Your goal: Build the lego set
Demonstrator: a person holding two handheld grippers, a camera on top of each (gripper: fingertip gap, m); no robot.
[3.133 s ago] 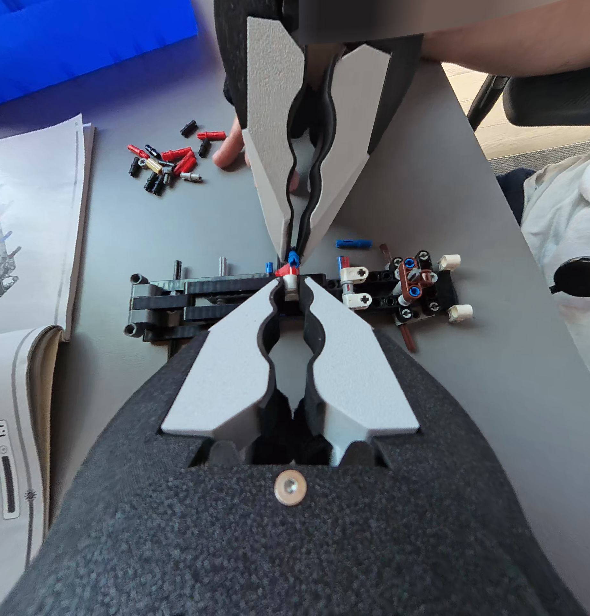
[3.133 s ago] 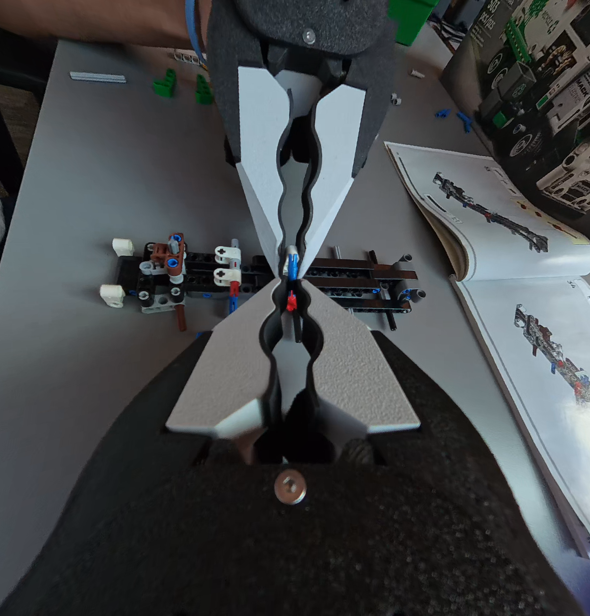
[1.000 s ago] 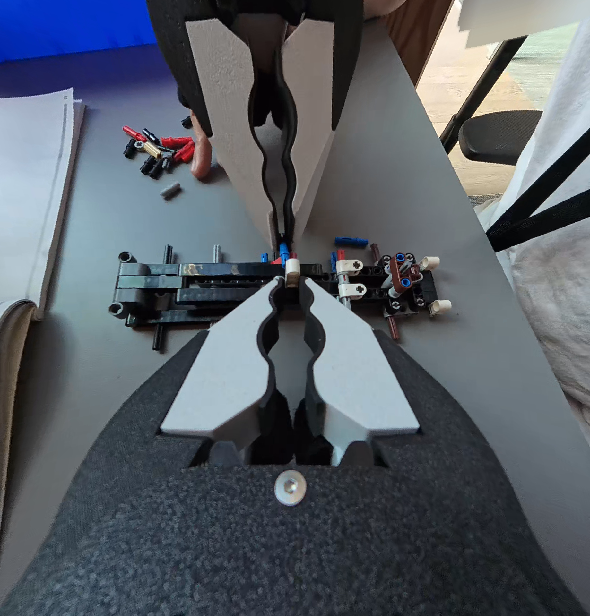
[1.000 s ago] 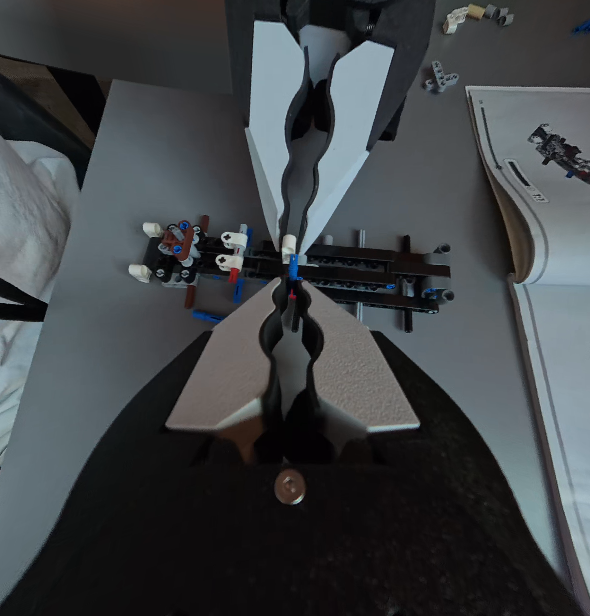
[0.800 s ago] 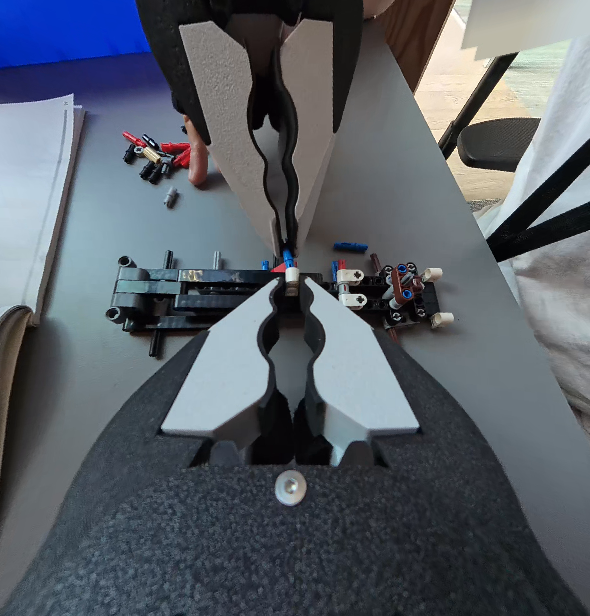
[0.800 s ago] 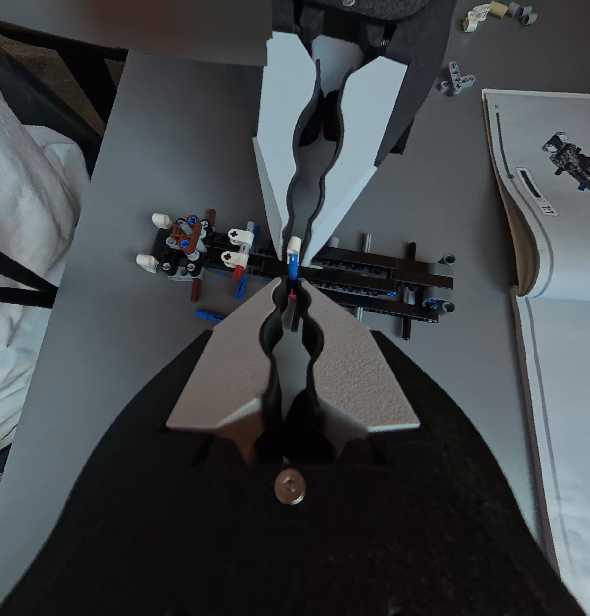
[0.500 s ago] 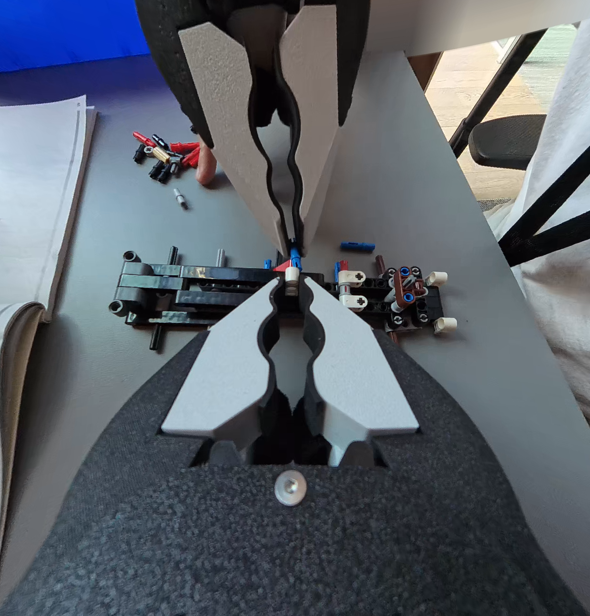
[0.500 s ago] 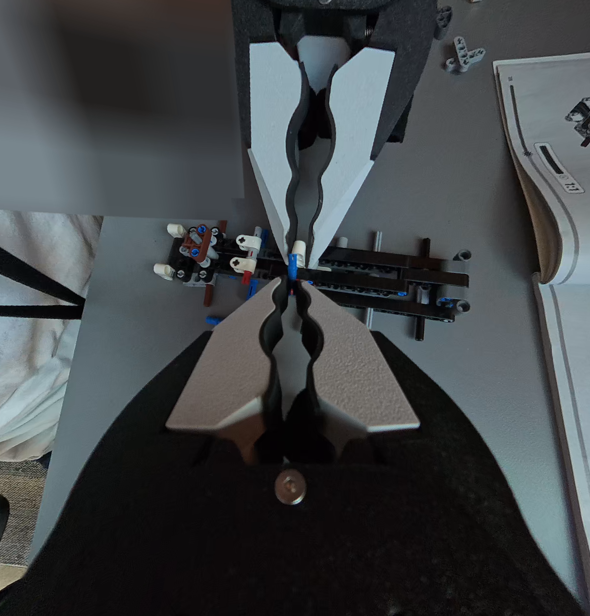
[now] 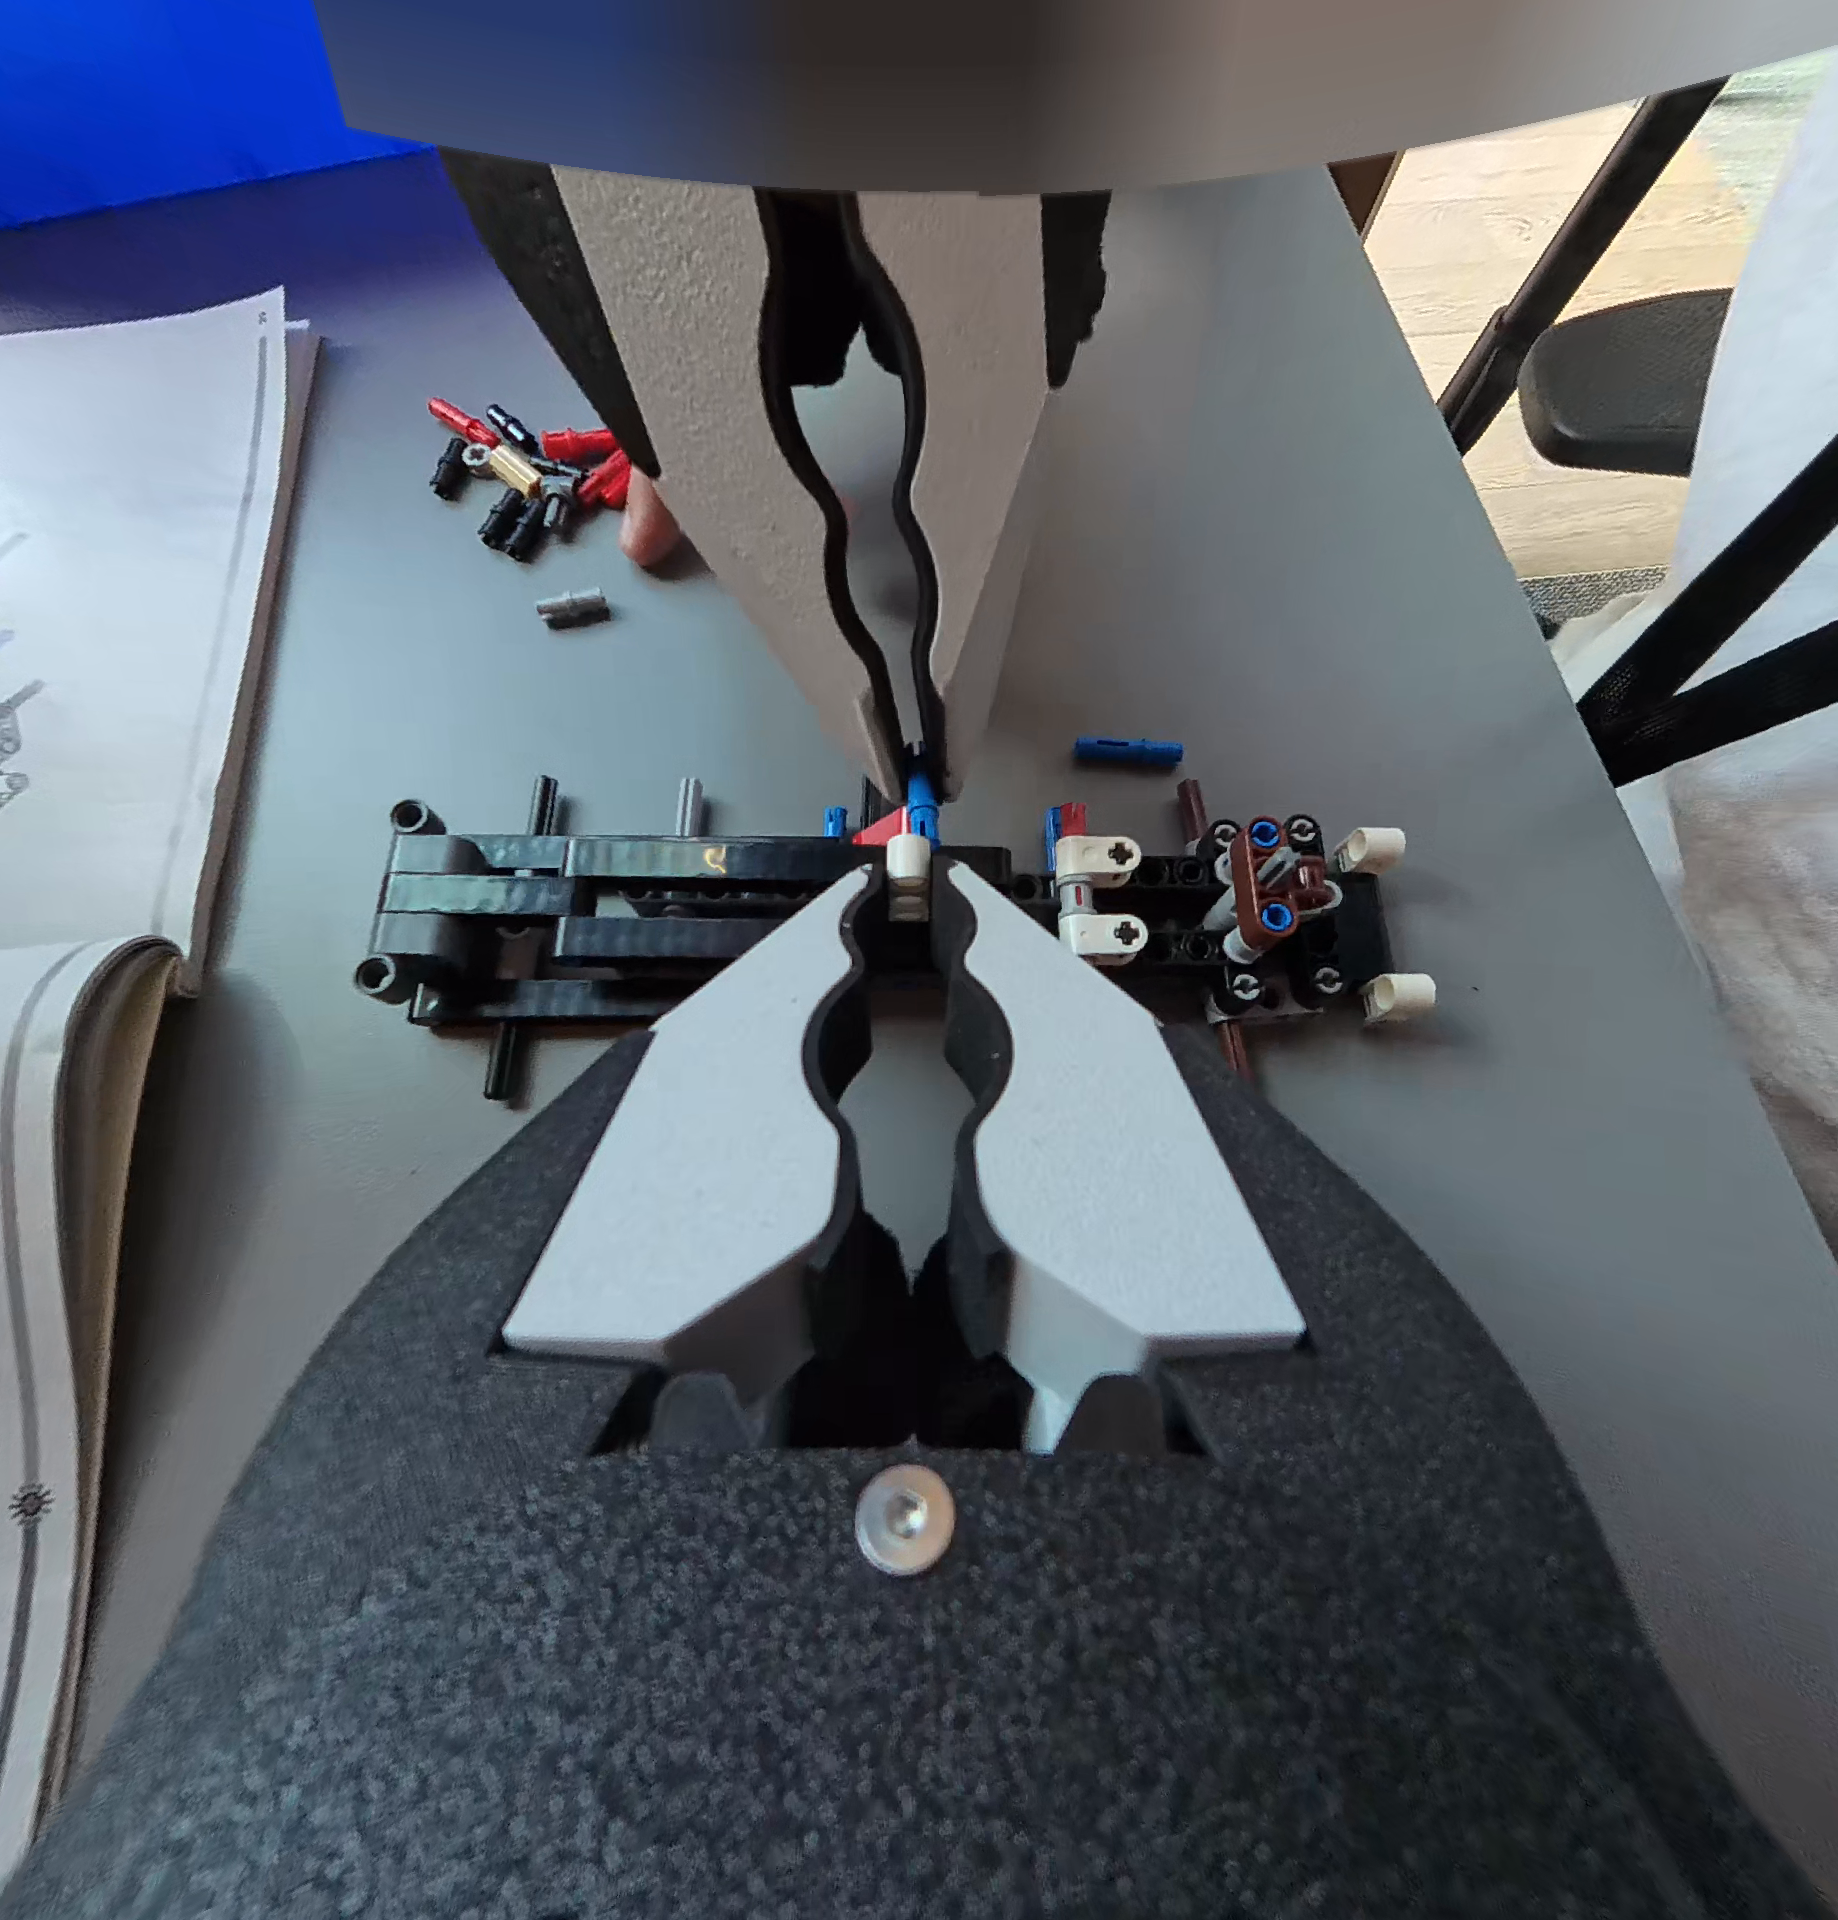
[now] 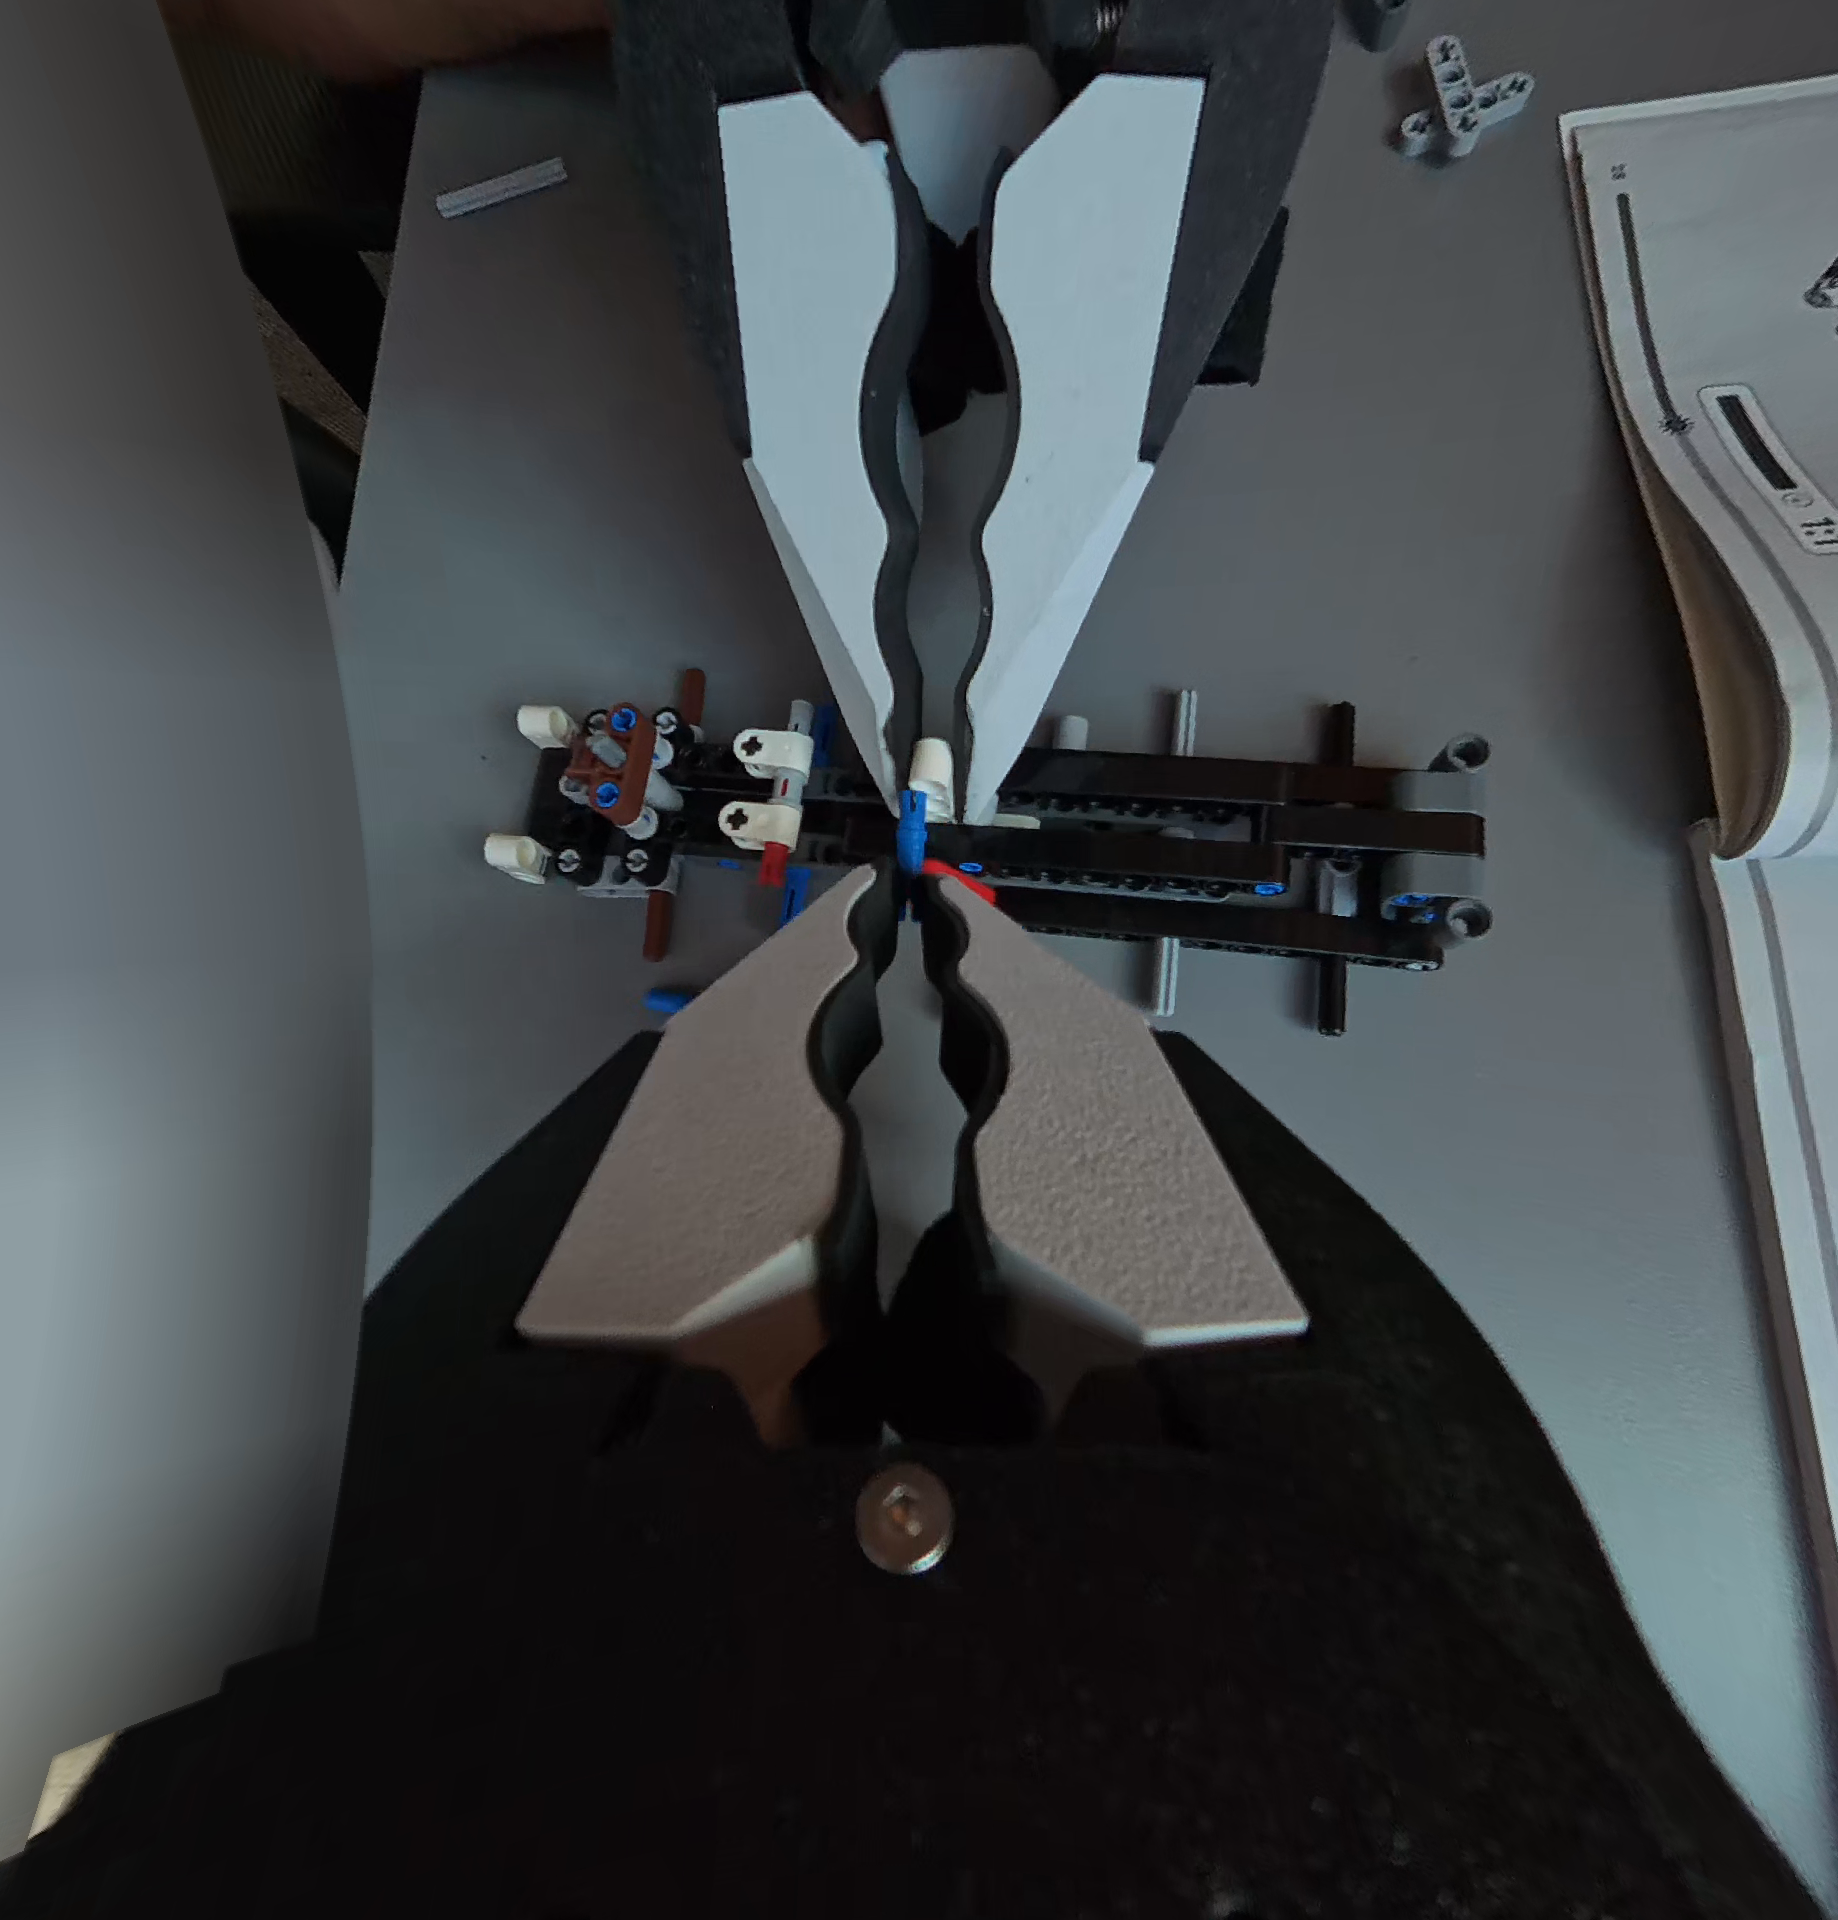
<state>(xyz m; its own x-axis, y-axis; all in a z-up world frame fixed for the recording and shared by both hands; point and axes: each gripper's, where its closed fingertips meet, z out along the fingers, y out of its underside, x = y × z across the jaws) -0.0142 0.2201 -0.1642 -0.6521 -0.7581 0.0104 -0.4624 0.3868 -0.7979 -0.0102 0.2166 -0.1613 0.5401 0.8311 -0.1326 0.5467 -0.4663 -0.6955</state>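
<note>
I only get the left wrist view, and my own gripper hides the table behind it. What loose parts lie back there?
Observer: A grey cross-shaped piece lies by the booklet, near its far corner.
Operator: Anything on the other side?
Observer: A thin grey strip lies near the opposite edge of the table.
Operator: And the side of the model that faces away from me?
Observer: Small blue pin ends show along the side of the black model that faces the right gripper.

Assembly (image 9: 686, 914) mid-table (image 9: 1258, 520), booklet (image 9: 94, 623) left, loose pins (image 9: 525, 478) behind, grippers meeting over it.
</note>
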